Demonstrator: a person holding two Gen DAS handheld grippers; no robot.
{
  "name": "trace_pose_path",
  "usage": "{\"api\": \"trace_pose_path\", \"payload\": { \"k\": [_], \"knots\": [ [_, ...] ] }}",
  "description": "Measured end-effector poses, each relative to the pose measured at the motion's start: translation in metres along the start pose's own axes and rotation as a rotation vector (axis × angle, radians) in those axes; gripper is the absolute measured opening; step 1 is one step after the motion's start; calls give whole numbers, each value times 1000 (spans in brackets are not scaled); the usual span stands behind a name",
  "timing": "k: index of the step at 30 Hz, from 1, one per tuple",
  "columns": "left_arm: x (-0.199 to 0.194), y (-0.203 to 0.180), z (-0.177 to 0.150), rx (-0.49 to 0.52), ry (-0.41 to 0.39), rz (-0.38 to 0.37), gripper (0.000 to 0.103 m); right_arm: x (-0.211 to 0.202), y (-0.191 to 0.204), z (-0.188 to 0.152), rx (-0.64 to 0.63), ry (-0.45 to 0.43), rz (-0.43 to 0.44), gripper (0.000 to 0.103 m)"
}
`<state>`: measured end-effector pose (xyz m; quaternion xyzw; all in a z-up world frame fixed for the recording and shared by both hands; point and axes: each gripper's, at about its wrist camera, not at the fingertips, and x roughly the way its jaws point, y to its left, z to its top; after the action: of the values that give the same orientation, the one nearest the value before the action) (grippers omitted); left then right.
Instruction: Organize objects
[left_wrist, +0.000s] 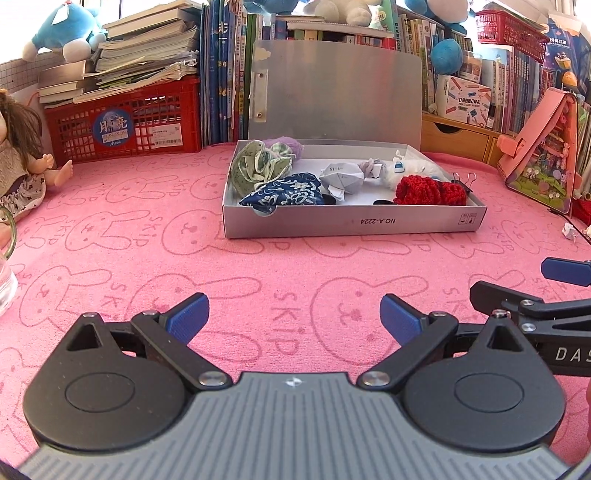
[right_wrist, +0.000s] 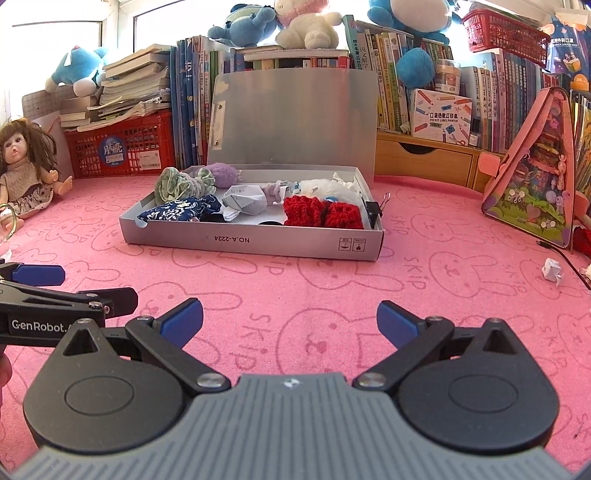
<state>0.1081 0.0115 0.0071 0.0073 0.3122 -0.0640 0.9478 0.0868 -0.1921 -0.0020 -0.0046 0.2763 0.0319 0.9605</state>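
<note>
On the pink rabbit-print cloth (left_wrist: 147, 229) I see the grey box (right_wrist: 251, 242) lying open, lid upright, holding pouches, crumpled paper and a red knit piece (right_wrist: 321, 214). My left gripper (left_wrist: 293, 319) and right gripper (right_wrist: 290, 319) sit well short of that box, jaws spread, empty. A paper scrap (right_wrist: 552, 271) lies right of the box.

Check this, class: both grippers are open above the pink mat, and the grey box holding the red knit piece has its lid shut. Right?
Not quite. The box lid stands open, as the right wrist view shows. The rest holds: left gripper and right gripper open above the mat, red knit piece inside.
</note>
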Motion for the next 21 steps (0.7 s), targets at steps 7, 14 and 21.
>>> {"api": "trace_pose_path", "payload": {
  "k": [7,14,21],
  "knots": [
    [13,1,-8,-6,36,7,101,11,0,-13,8,39,-27,103],
    [18,-3,-14,20,38,23,102,17,-4,-15,38,85,-33,103],
    [18,-1,-17,10,20,14,103,22,-5,-16,42,118,-44,103]
  ]
}}
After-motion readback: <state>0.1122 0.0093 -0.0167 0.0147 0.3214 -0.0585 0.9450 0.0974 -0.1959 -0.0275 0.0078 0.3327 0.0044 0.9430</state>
